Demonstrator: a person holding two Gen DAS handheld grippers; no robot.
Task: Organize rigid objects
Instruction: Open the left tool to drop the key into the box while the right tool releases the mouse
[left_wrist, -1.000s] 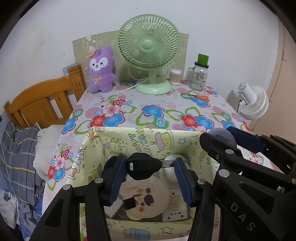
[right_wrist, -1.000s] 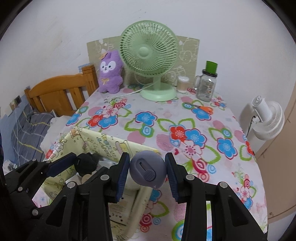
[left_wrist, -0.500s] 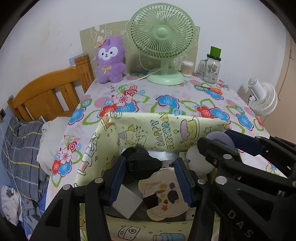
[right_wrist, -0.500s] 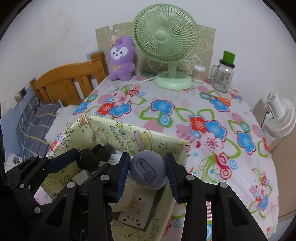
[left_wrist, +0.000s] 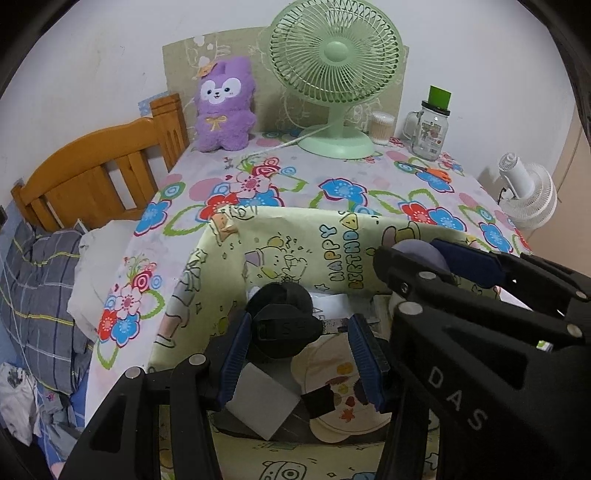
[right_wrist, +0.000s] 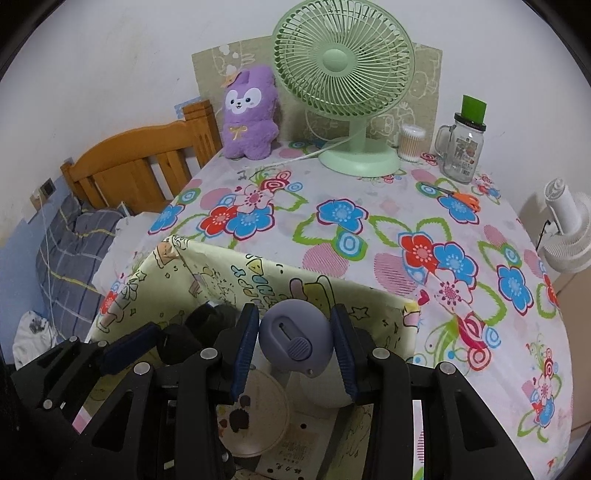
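Note:
A yellow cartoon-print box (left_wrist: 295, 240) stands at the near edge of the flowered table; it also shows in the right wrist view (right_wrist: 221, 273). My left gripper (left_wrist: 301, 350) is over the box, shut on a black handle with a metal strip (left_wrist: 284, 326). My right gripper (right_wrist: 295, 347) is shut on a round purple-grey gadget (right_wrist: 293, 338) over the box's right part. Inside the box lie a round cream disc with coloured blots (left_wrist: 340, 384), a grey block (left_wrist: 262, 402), a black round thing (left_wrist: 284, 295) and a white rounded thing (right_wrist: 321, 387).
At the table's back stand a green fan (right_wrist: 343, 74), a purple plush toy (right_wrist: 249, 114), a cotton-swab jar (right_wrist: 412, 142) and a glass mug with a green lid (right_wrist: 461, 147). Orange scissors (right_wrist: 458, 197) lie near them. A wooden bed frame (right_wrist: 140, 166) is left, a white fan (right_wrist: 565, 229) right.
Both grippers have moved back and down over the box, each holding its object. More of the box's inside shows now.

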